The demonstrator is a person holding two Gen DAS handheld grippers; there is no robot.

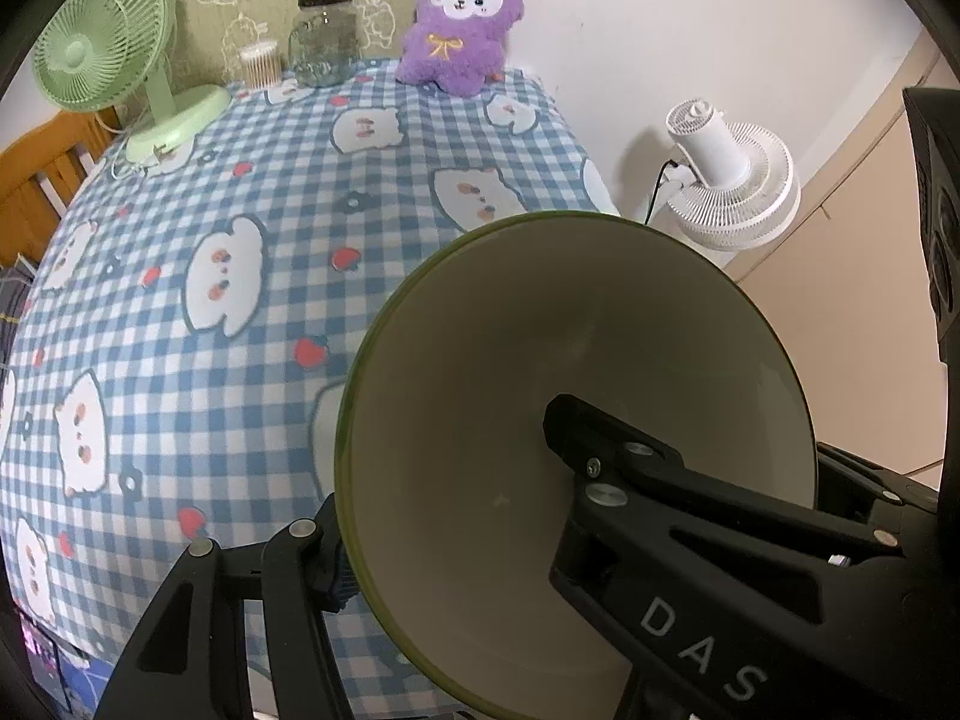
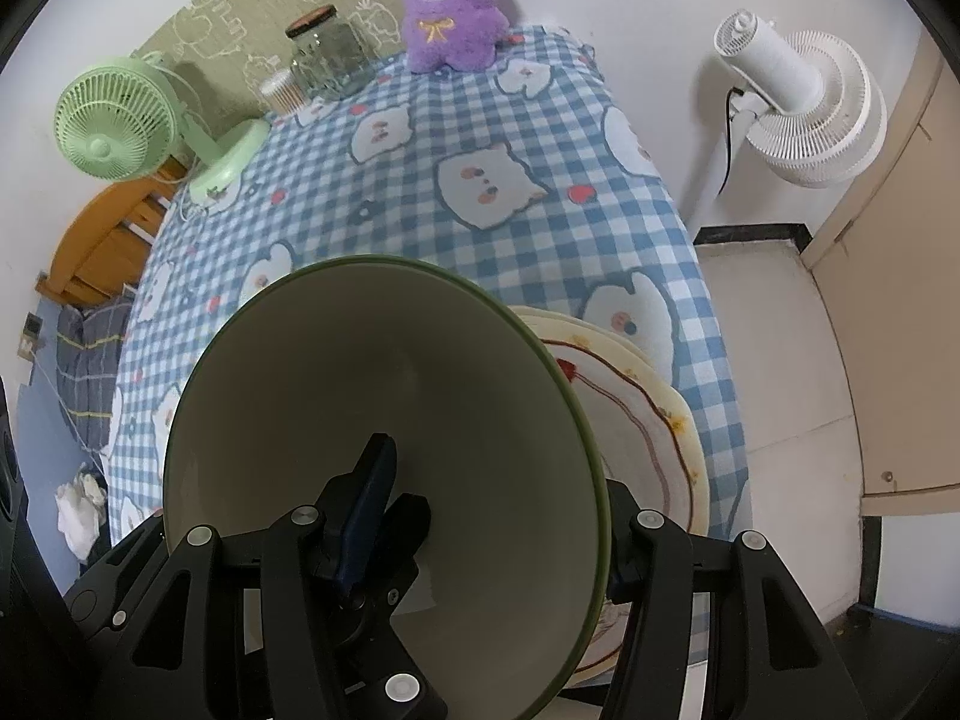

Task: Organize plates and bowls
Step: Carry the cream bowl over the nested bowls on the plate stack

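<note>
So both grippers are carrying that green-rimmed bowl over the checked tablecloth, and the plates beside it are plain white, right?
Not quite: the plates are cream with a brown wavy line and small coloured motifs, as the right wrist view shows. Both grippers do hold the green-rimmed bowl over the checked tablecloth.

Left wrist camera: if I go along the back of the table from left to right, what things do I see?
Green desk fan → small tub of cotton swabs → glass jar with a dark lid → purple plush bunny → then, off the table, a white standing fan.
</note>
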